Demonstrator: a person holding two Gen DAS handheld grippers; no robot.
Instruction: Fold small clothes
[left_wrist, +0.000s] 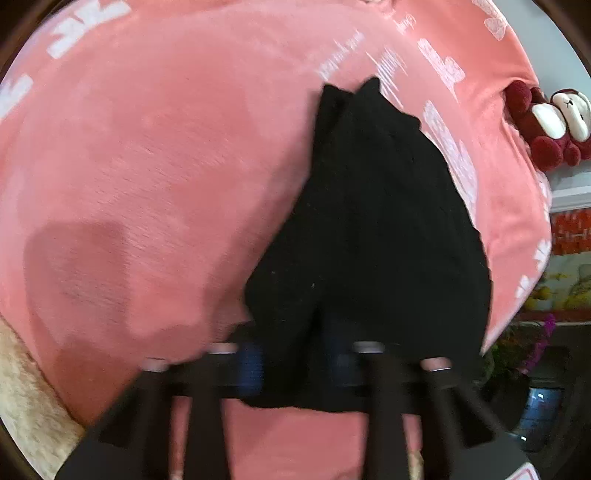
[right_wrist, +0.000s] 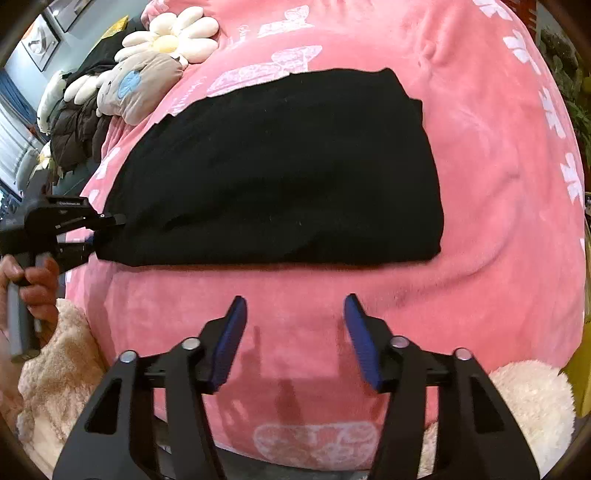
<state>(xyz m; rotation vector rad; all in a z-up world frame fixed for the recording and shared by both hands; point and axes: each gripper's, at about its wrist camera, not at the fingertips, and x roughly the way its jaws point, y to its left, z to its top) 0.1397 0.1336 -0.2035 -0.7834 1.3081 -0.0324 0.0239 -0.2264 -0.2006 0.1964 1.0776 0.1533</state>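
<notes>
We see the black garment (right_wrist: 273, 170) lying folded flat on the pink blanket (right_wrist: 480, 147), and we take that garment as our landmark. The left claw (right_wrist: 105, 232) is clamped on the garment's left edge: in the left wrist view the dark cloth (left_wrist: 369, 229) runs straight down between the blue pads (left_wrist: 249, 369) and covers the gap, so the jaws are closed on the fabric. A hand (right_wrist: 35, 284) grips that tool's handle, off the garment's left end.

The right claw (right_wrist: 295, 317) hangs just short of the garment's near edge, apart from it, over bare blanket. Its jaws stand wide open with nothing between them, and its shadow falls on the blanket beneath.

Beyond the garment's far left corner lie a daisy-shaped cushion (right_wrist: 177, 31) and a grey plush cushion (right_wrist: 144, 85), with a dark padded coat (right_wrist: 77, 129) further left of them. White printed patterns (right_wrist: 273, 66) on the blanket show just past the garment's far edge. A cream fleece cover (right_wrist: 59, 369) lies near the hand, well below the garment's left end, and a fluffy white piece (right_wrist: 532, 398) sits below its right end. In the left wrist view a dark red plush toy (left_wrist: 546, 125) rests to the right of the garment's far tip, off the blanket's edge. Nothing lies between the open claw and the garment's near edge.
</notes>
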